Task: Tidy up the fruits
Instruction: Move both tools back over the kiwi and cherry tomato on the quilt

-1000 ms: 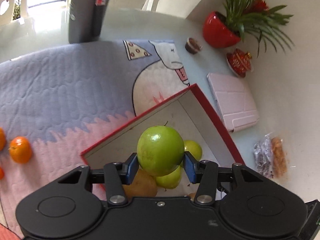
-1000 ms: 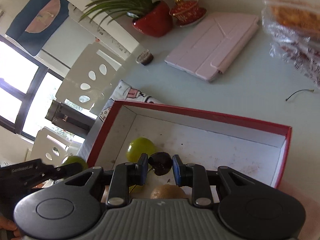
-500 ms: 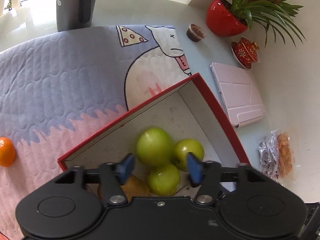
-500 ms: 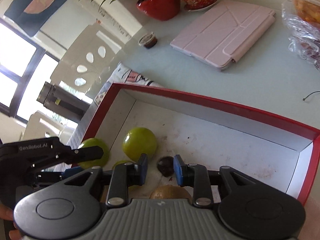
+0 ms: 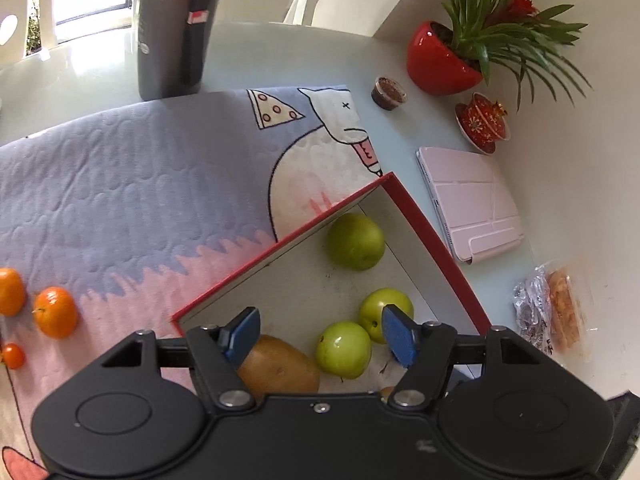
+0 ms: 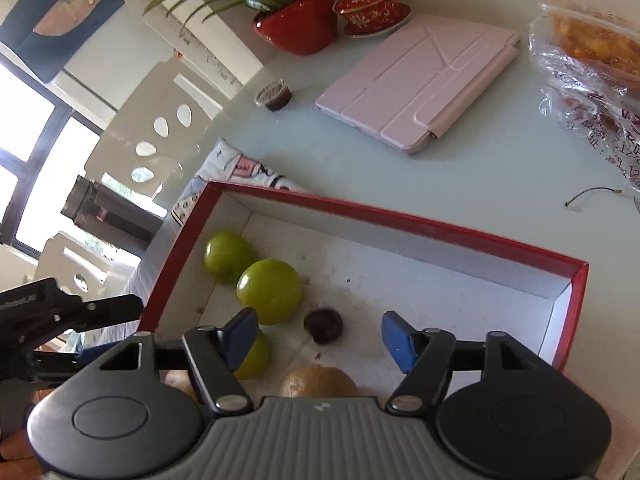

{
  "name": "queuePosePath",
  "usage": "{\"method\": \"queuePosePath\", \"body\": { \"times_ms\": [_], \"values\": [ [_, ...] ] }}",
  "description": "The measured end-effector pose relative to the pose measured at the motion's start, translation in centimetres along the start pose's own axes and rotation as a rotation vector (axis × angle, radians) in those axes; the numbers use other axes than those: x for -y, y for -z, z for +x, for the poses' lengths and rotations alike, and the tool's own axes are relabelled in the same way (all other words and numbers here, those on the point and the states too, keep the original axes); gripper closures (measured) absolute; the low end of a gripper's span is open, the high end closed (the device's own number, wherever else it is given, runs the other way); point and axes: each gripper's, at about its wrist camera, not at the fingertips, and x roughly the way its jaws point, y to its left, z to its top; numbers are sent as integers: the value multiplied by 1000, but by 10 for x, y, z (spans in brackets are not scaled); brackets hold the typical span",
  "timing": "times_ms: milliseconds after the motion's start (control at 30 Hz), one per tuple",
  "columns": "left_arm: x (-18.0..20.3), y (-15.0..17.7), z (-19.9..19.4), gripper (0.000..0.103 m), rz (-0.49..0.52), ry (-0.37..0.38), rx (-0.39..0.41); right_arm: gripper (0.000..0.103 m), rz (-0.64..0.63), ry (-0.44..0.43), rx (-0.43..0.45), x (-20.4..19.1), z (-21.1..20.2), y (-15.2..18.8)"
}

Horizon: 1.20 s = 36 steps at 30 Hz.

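A red-rimmed box (image 5: 434, 240) (image 6: 440, 226) with a white floor holds three green apples; one (image 5: 355, 241) (image 6: 226, 256) lies in the far corner, two (image 5: 345, 349) (image 5: 385, 314) lie nearer. A brown pear (image 5: 280, 368) and a dark plum (image 6: 323, 325) also lie inside. My left gripper (image 5: 320, 334) is open and empty above the box. My right gripper (image 6: 318, 338) is open and empty, just above the plum. Oranges (image 5: 55, 312) lie on the mat at the left.
A quilted mat (image 5: 140, 184) lies under the box. A grey flask (image 5: 174, 28), a red plant pot (image 5: 444, 60), a red lidded cup (image 5: 482, 122), a small jar (image 5: 389, 93), a pink tablet case (image 5: 470, 208) and a snack bag (image 5: 554, 312) are on the table.
My left gripper opened and dropped the green apple into the box, where it rolled to the far corner. My right gripper opened and let the plum go onto the box floor.
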Motion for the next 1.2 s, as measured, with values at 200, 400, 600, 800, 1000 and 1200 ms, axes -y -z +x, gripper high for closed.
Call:
{"method": "queuePosePath", "body": {
  "times_ms": [200,400,600,800,1000,1200],
  "values": [
    [-15,5,-28,23,10,-48,53,27,-26,25,-24,-17,-1,3],
    [-47,12,-59,23,-22,-94,101,26,-64,17,-12,-47,-2,1],
    [-88,21,-88,23,-87,-134,139,24,-122,-4,-11,-86,2,6],
    [-138,27,-118,23,-173,-176,175,23,-214,-41,-20,-138,8,17],
    [-195,31,-143,23,-263,-244,203,22,-351,-81,-45,-195,15,34],
    [-250,40,-145,23,-356,-310,168,21,-514,-133,-97,-245,29,65]
  ]
}}
